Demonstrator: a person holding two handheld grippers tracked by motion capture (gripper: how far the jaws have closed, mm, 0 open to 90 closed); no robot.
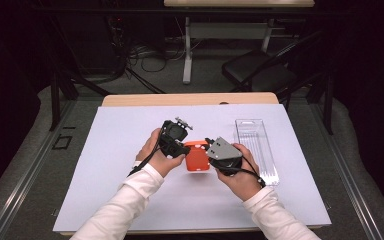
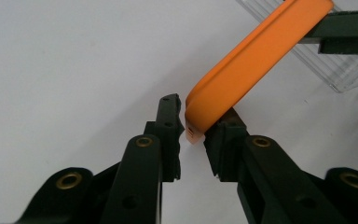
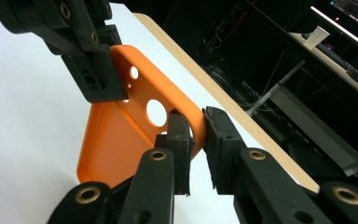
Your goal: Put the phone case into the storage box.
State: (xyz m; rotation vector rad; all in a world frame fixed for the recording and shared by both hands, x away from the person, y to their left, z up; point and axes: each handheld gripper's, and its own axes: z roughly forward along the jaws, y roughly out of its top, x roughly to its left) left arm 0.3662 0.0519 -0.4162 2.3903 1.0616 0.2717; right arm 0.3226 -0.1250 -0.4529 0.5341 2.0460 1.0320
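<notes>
Orange case (image 1: 197, 157) pinched between left gripper (image 2: 193, 128) and right gripper (image 3: 196, 128).

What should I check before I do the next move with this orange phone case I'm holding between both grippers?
1. Right gripper hold on the orange case: ok; its jaws close on the case's edge beside the large round hole.
2. Left gripper hold: not ok; in its own view the case corner sits between the jaws with a gap on one side.
3. Case lifted off the white mat: cannot tell; the high view does not show the clearance.
4. Clear plastic tray free of contents: ok; it looks empty and lies to the right of the case.
5. Cables away from the case: ok; they trail back toward the wrists.
</notes>
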